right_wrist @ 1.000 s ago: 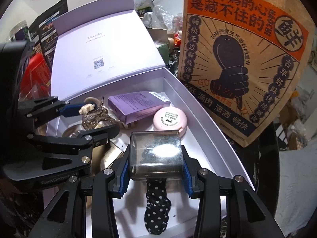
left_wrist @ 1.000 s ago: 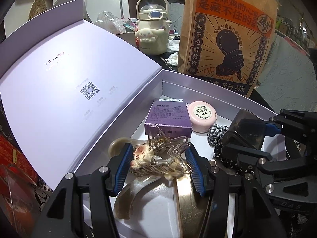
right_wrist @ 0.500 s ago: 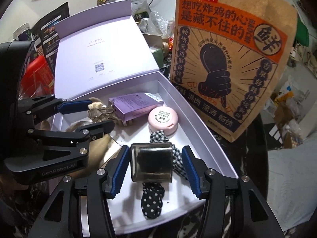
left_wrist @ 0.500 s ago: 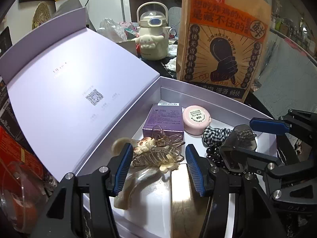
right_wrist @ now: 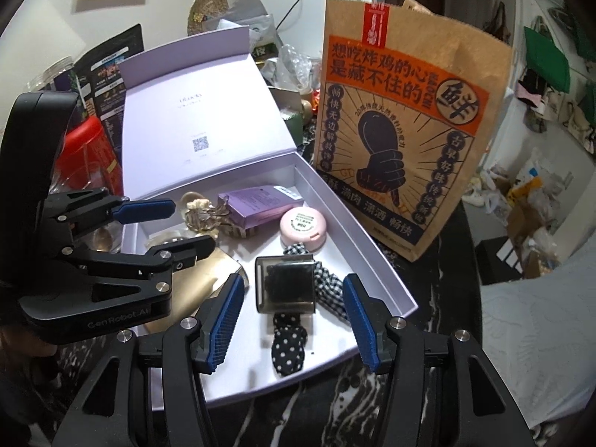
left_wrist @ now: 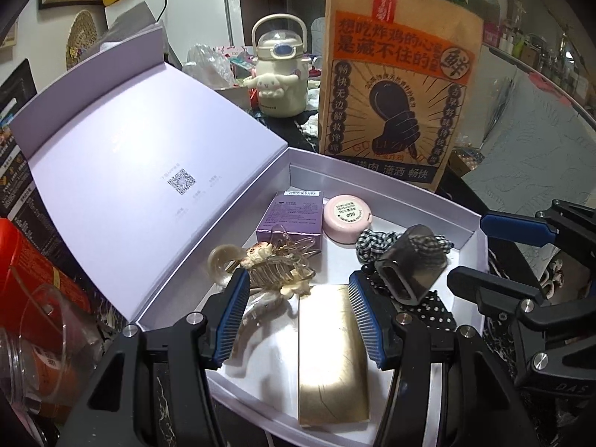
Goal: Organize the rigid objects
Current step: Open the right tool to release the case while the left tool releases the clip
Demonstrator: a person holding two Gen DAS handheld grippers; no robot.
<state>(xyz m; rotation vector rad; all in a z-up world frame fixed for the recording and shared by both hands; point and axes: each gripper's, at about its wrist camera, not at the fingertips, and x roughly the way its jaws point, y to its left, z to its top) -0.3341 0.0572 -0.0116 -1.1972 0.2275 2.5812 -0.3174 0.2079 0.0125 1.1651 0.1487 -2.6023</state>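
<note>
My right gripper, jaws having just been opening, hangs empty above the smoky plastic case lying mid-frame in the lilac gift box; my left gripper, parted, holds nothing over the hair claw clip.

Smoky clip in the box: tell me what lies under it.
The smoky clip rests on a checked scrunchie and a dotted scrunchie. Whatever sits directly beneath its body is covered.
</note>
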